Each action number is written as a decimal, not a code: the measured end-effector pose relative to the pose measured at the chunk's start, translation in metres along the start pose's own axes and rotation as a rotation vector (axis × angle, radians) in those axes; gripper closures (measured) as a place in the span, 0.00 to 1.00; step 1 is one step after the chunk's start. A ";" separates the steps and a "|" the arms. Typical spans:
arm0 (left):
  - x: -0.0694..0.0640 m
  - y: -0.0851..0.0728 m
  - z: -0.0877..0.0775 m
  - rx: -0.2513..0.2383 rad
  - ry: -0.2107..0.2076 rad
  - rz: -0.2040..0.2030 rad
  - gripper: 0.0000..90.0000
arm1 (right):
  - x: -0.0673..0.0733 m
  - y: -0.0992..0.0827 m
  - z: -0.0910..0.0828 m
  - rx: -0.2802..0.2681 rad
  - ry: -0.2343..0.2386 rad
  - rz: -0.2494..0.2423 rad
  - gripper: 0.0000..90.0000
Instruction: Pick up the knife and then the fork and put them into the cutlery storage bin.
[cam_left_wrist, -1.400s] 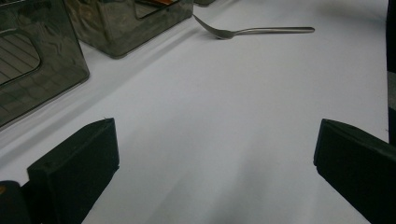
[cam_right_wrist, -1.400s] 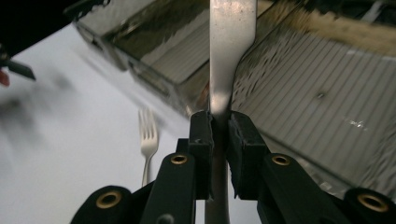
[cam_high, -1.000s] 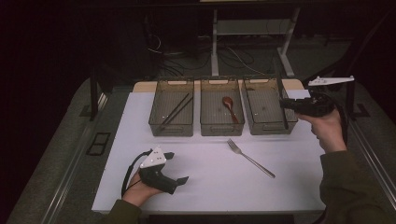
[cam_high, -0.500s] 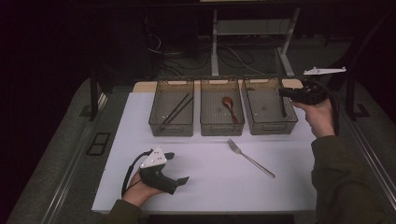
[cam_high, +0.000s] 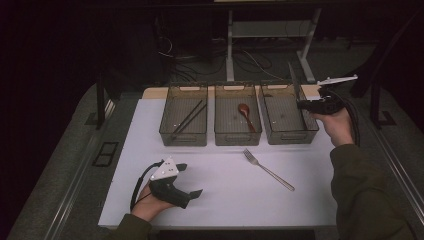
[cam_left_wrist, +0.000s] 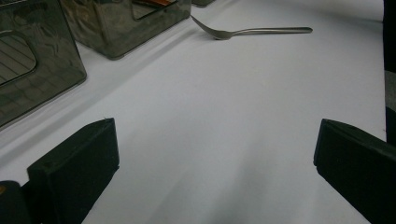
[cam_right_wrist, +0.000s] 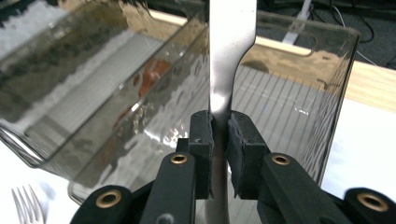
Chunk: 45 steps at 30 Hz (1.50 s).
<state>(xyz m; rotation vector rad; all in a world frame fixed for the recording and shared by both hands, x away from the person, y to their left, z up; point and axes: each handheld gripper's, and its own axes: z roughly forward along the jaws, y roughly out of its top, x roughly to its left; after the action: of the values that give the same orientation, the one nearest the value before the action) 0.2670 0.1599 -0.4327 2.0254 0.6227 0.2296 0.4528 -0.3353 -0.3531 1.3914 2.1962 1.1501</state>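
Jaws of the right gripper (cam_right_wrist: 219, 135) pinch a table knife (cam_right_wrist: 229, 56) above the rightmost bin (cam_high: 287, 115); from the high view its blade (cam_high: 294, 82) stands thin and tilted. Left gripper (cam_left_wrist: 215, 154), spread wide, rests on the white mat (cam_left_wrist: 224, 107) facing the fork (cam_left_wrist: 252, 31).

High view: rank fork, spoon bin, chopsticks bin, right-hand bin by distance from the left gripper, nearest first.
From the left gripper:
1. chopsticks bin, straight behind it, far left.
2. fork, on the mat to its right.
3. spoon bin, middle.
4. right-hand bin, farthest.
The first two are close.
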 end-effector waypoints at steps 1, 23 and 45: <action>0.000 0.000 0.000 0.000 0.000 0.000 0.00 | 0.000 0.000 0.002 0.011 -0.006 -0.001 0.88; 0.000 0.000 0.001 0.006 -0.004 0.003 0.00 | -0.010 -0.014 0.024 0.182 -0.042 -0.032 0.88; 0.000 -0.001 0.001 0.006 -0.009 0.002 0.00 | -0.005 -0.016 0.045 0.248 -0.045 -0.051 0.74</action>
<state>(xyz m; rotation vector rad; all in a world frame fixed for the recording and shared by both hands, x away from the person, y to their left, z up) 0.2674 0.1594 -0.4339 2.0315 0.6165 0.2197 0.4733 -0.3216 -0.3946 1.4301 2.3913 0.8439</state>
